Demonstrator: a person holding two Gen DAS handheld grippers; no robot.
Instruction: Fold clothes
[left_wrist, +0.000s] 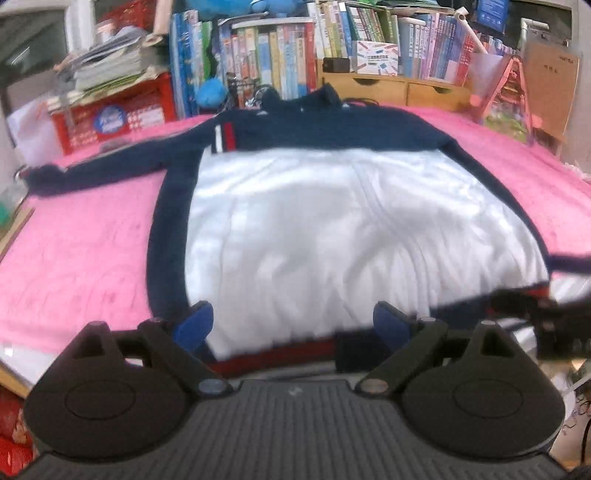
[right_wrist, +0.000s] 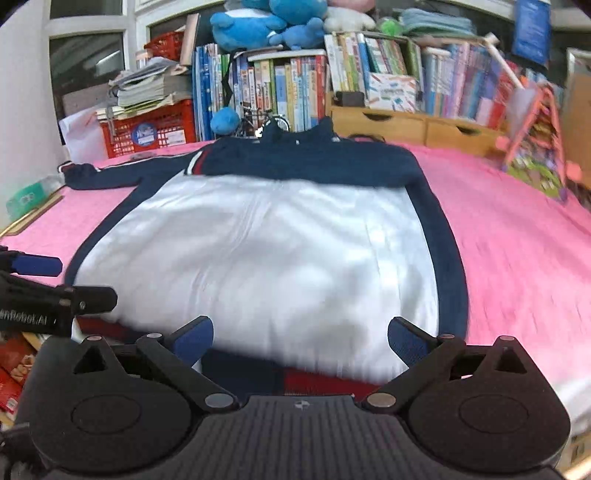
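Books (right_wrist: 295, 88) crowd the back of the room, upright in rows, with blue plush toys (right_wrist: 266, 22) heaped on top and a red crate (right_wrist: 151, 129) of papers to the left. Low wooden drawers (right_wrist: 406, 125) stand in front of the books on the right. A pink cloth (right_wrist: 517, 236) covers the counter that fills the foreground of both views.

On the cloth lies the jacket (right_wrist: 258, 251), spread flat with its collar toward the books and its hem toward the cameras. Its body is white, with a navy yoke, navy side bands and a small red-and-white stripe at the left shoulder. One navy sleeve (left_wrist: 99, 173) stretches out flat to the left across the cloth. A red band shows along the hem at the near counter edge.

The left gripper (left_wrist: 293, 325) hovers over the near hem, its jaws spread wide and holding nothing; the blue pads (left_wrist: 194, 325) sit just above the white fabric, and whether they touch it cannot be told. The right gripper (right_wrist: 299, 339) sits likewise near the hem, further right, jaws wide apart and empty. In the right wrist view the left gripper's blue-tipped finger enters from the left edge, beside the jacket's lower left corner. Both views are motion-blurred at the near edge.
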